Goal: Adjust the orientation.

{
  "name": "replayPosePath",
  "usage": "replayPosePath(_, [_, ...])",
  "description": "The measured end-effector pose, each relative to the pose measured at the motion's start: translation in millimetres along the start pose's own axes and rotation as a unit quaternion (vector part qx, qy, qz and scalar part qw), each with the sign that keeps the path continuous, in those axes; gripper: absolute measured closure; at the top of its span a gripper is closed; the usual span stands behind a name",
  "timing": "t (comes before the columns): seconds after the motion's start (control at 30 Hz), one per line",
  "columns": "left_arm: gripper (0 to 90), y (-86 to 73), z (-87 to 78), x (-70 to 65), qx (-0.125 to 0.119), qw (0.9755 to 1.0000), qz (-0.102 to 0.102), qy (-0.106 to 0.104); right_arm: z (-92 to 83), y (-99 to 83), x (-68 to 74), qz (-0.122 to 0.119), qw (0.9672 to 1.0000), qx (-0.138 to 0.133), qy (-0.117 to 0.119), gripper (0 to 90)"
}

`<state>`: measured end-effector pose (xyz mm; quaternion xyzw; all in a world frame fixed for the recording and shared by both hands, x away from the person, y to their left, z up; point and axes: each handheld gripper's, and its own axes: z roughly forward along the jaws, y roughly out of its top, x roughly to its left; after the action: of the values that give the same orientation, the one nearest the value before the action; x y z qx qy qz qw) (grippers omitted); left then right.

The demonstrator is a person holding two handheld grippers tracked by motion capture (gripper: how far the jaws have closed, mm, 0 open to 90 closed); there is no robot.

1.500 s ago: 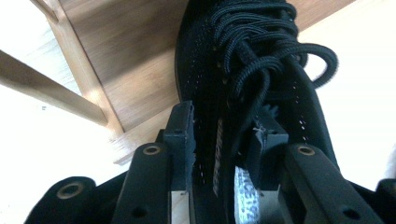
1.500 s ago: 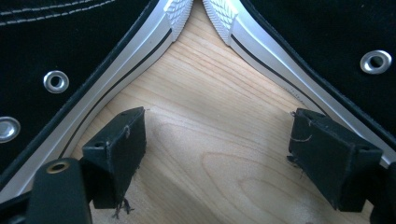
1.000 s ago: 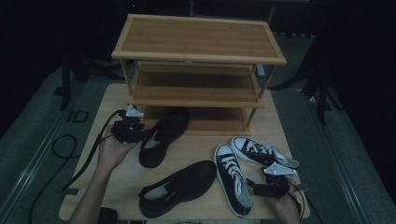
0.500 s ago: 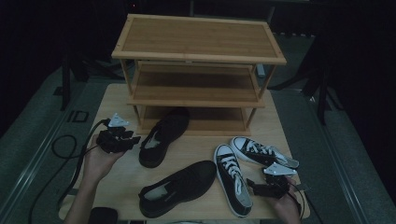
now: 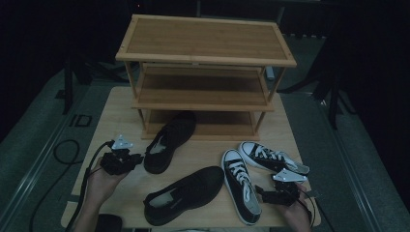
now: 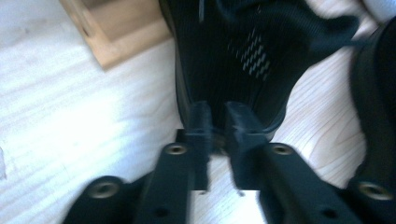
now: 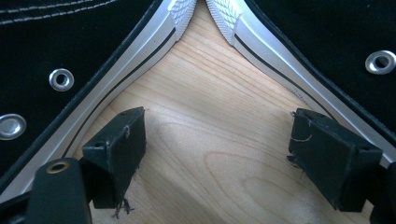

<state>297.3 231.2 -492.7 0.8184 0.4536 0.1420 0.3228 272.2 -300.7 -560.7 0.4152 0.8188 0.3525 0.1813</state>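
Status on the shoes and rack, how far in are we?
Done: nothing yet; the rack shelves are bare, and all four shoes sit on the table. In hand: the left gripper has just been closing on the heel of the black shoe nearest the rack. The right gripper rests open between the two sneakers. Left: shelving all four shoes.

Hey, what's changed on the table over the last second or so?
The left tool has moved down and toward the person, drawing back from the black slip-on by the rack, and its jaws have just been closing; whether they pinch the shoe's heel edge is unclear. The right tool, open between the two sneakers, the shoes and the rack stayed put.
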Motion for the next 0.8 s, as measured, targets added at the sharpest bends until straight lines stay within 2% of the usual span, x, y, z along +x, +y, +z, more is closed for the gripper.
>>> replayPosePath(0.07, [89.7, -3.7, 5.5, -0.2, 0.013, 0.9999, -0.007, -0.002, 0.0, 0.0, 0.1, 0.0, 1.0, 0.0, 0.0, 18.7])
replayPosePath(0.37, [90.0, -16.3, 18.9, -14.2, 0.049, 0.9985, 0.015, -0.02, -0.1, 0.0, 0.2, -0.001, 1.0, 0.0, 0.001, 18.7])
replayPosePath(0.57, [90.0, -24.1, 28.2, -17.7, 0.071, 0.9972, 0.019, -0.015, -0.2, 0.0, 0.2, -0.001, 1.0, 0.001, 0.002, 18.7])
replayPosePath(0.73, [90.0, -24.3, 35.9, -21.3, 0.092, 0.9952, 0.03, -0.01, -0.1, 0.0, 0.0, -0.002, 1.0, 0.0, 0.002, 18.8])
replayPosePath(0.8, [90.0, -23.4, 39.7, -23.8, 0.093, 0.9951, 0.033, -0.011, 0.0, 0.0, 0.0, -0.003, 1.0, 0.0, 0.002, 18.7])
